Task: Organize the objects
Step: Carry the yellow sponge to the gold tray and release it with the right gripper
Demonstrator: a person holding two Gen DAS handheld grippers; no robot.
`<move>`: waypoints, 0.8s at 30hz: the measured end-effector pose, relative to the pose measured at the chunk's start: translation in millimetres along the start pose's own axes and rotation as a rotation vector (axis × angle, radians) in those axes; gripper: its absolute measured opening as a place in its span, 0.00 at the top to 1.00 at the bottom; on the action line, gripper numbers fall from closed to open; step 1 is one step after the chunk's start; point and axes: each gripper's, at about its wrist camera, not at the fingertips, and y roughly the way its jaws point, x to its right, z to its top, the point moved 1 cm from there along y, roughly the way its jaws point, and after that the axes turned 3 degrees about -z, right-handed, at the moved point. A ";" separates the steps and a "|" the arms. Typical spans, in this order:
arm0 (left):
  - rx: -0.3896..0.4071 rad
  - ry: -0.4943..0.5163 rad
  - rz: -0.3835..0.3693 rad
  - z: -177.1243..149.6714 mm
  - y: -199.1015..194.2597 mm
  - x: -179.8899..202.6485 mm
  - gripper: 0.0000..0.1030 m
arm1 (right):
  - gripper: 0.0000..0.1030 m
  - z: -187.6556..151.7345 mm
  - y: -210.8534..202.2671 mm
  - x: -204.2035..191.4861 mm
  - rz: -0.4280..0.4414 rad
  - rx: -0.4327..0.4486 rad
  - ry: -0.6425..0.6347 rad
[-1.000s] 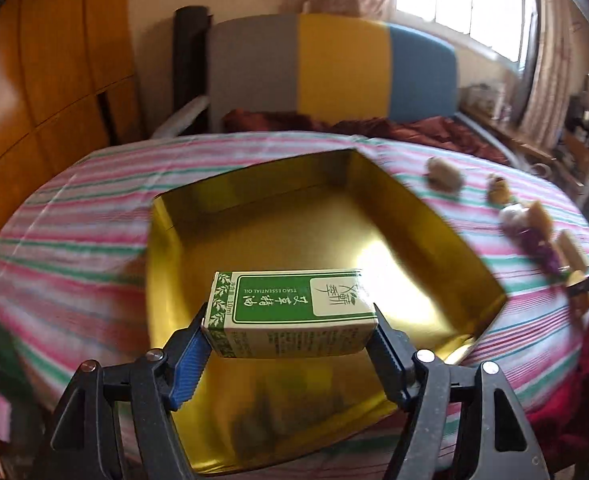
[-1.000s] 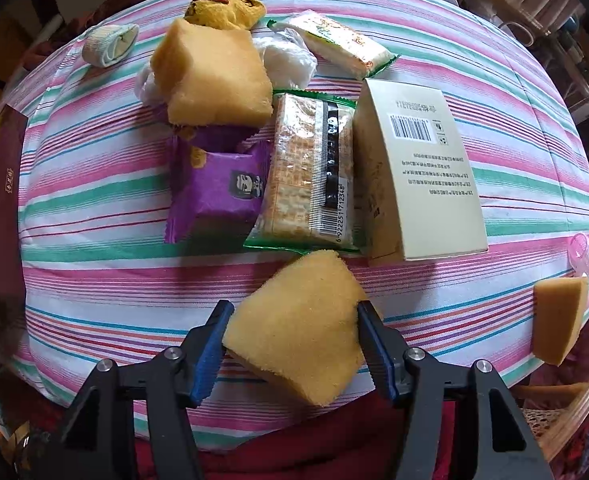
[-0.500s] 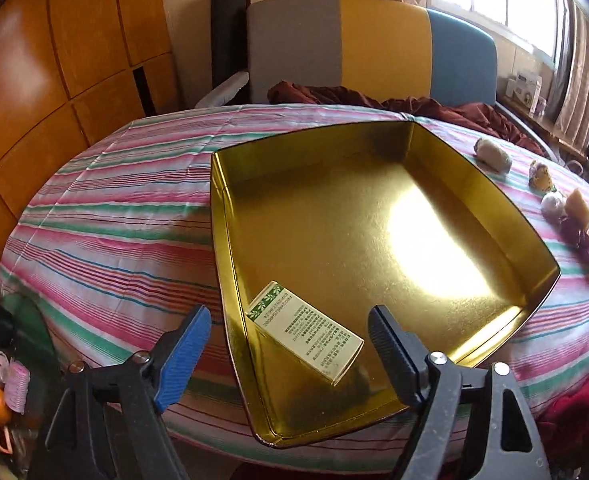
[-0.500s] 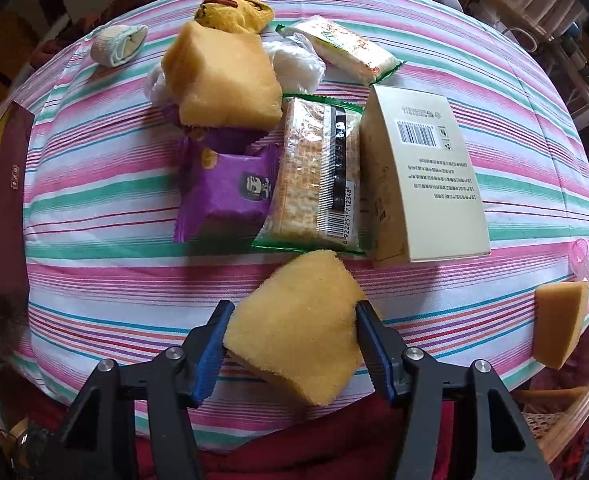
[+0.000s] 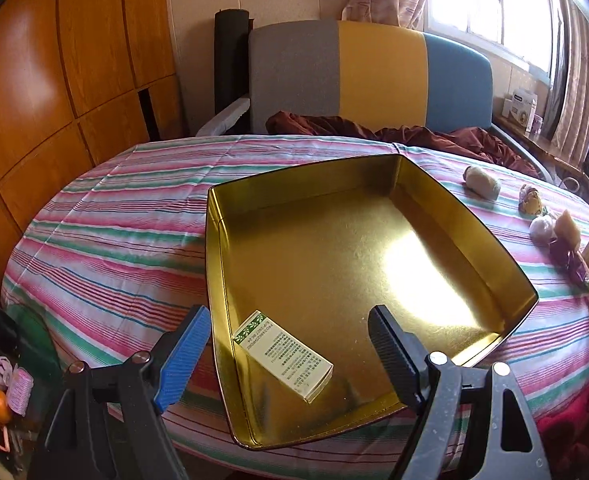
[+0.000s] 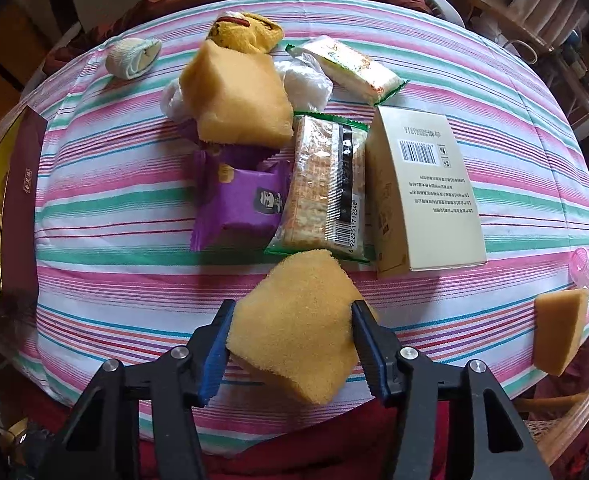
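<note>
Striped tablecloth (image 5: 106, 248) bears a gold tray (image 5: 214, 264); left gripper (image 5: 290, 344) gapes empty, right gripper (image 6: 290, 344) clamps a sponge (image 6: 294, 324).

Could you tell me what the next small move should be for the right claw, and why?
Probably carry the yellow sponge across to the gold tray and release it there. The right claw is shut on the sponge, its jaws having just closed further on it. The left claw stands open and empty, and the green-and-white box already lies inside the tray, which has plenty of bare floor.
</note>
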 end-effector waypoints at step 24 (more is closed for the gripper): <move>-0.008 -0.113 -0.024 2.2 -10.5 -33.4 0.20 | 0.44 39.3 -107.3 -152.5 0.380 0.272 -0.203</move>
